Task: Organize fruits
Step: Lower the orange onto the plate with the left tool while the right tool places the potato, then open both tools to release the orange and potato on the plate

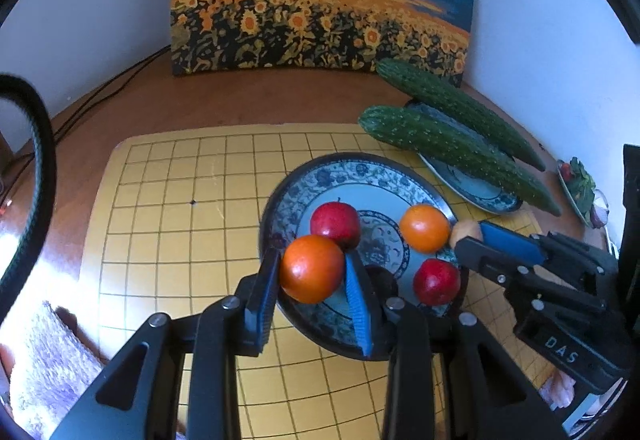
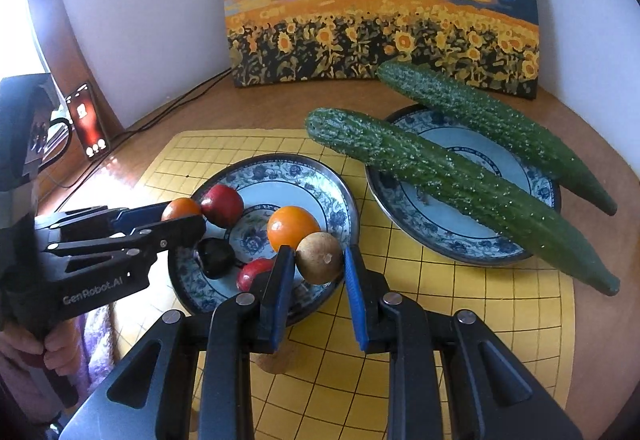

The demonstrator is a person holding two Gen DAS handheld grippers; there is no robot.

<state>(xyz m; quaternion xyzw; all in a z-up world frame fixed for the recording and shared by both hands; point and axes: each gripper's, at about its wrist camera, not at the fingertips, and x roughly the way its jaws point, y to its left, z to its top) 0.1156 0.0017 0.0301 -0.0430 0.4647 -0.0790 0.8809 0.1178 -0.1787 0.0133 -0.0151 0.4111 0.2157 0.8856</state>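
The left hand-held gripper (image 1: 312, 276) is pinching an orange (image 1: 311, 268) between its blue pads, holding it over the near left rim of the blue-patterned plate (image 1: 304, 180), which is sitting on a yellow gridded mat (image 1: 172, 200) on the desk (image 1: 240, 104). The right hand-held gripper (image 2: 318, 272) is gripping a small brownish round fruit (image 2: 319, 257) at the near right edge of the same plate. Lying in that plate are a second orange (image 2: 290, 227) and two red apples: the far apple (image 1: 335, 223), just behind the held orange, and the near apple (image 1: 436, 281), by the near rim. In the right wrist view a dark round shape is also showing on the plate; whether it is a fruit or a shadow cannot be told. Two cucumbers (image 2: 456, 180) are resting side by side across a second patterned plate (image 2: 440, 232) to the right. A sunflower painting (image 2: 380, 8) is leaning against the wall behind.
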